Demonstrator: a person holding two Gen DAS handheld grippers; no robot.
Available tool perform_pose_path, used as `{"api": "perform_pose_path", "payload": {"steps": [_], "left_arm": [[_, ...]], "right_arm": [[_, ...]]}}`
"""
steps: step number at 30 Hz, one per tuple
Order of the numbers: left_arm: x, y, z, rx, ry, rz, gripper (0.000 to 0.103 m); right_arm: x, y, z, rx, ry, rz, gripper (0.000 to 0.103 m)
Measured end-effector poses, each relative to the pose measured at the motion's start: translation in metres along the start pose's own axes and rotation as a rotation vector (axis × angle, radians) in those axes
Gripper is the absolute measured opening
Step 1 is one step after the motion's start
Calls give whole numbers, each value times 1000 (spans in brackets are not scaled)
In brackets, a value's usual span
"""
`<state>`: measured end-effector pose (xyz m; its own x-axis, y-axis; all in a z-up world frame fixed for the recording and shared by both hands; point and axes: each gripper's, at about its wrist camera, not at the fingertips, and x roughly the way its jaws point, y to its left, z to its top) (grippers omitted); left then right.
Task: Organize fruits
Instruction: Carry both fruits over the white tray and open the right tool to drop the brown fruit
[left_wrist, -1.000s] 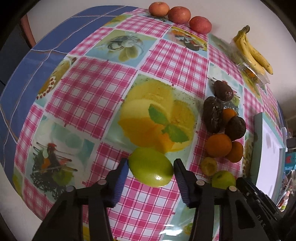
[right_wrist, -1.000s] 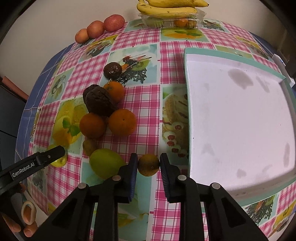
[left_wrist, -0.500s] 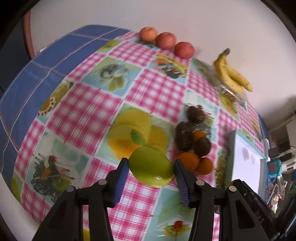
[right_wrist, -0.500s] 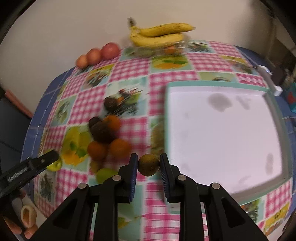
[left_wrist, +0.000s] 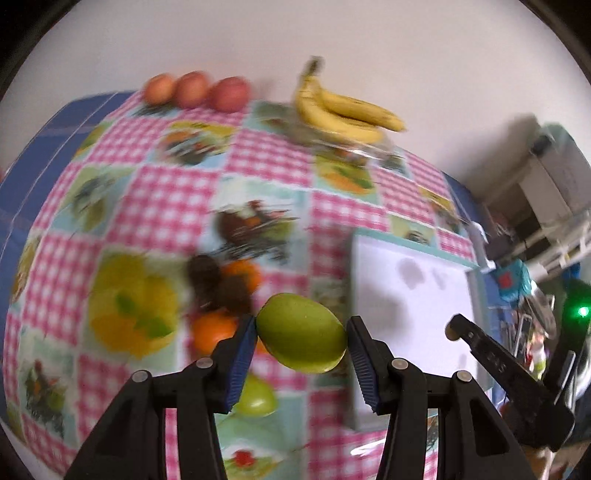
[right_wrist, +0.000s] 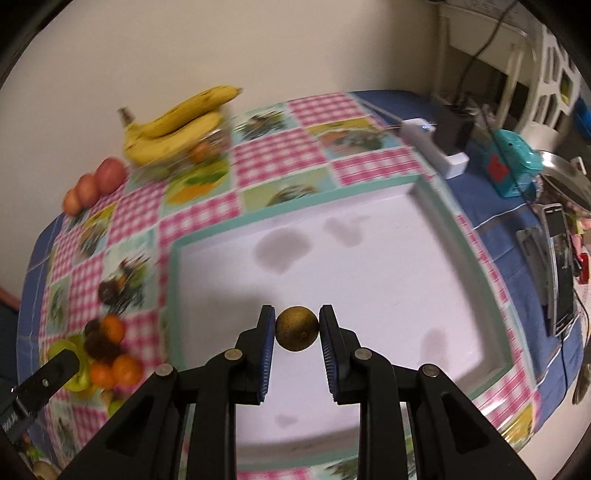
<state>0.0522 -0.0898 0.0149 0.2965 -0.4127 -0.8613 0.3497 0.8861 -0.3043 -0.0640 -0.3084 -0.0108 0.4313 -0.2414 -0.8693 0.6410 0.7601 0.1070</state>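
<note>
Fruits were off the table now: my left hand-held gripper (left_wrist: 301, 338) pinched the green mango (left_wrist: 301, 332), lifted from the cloth where it lay a second before and carried toward the tray (left_wrist: 410, 295). My right hand-held gripper (right_wrist: 297, 330) clamped the small brown fruit (right_wrist: 297, 328), already above the white tray (right_wrist: 369, 280). Both looked ready to set down; the pile (right_wrist: 107, 350) remained unsorted.

Right hand-held gripper (right_wrist: 297, 330) clamps brown fruit (right_wrist: 297, 329) above tray (right_wrist: 476, 236).
</note>
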Motion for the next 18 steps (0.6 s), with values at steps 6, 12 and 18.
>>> {"api": "perform_pose_path", "payload": {"steps": [6,12,18], "left_arm": [[35,-50,14,118,10,-17,53],[80,-78,24,183,44,-5,53],[115,-92,32,220,61,14,53]], "right_arm": [[20,-24,25,37,-1,-32,25],[40,-32,40,29,-2,-40,26],[61,-45,52,33,10,-75,26]]}}
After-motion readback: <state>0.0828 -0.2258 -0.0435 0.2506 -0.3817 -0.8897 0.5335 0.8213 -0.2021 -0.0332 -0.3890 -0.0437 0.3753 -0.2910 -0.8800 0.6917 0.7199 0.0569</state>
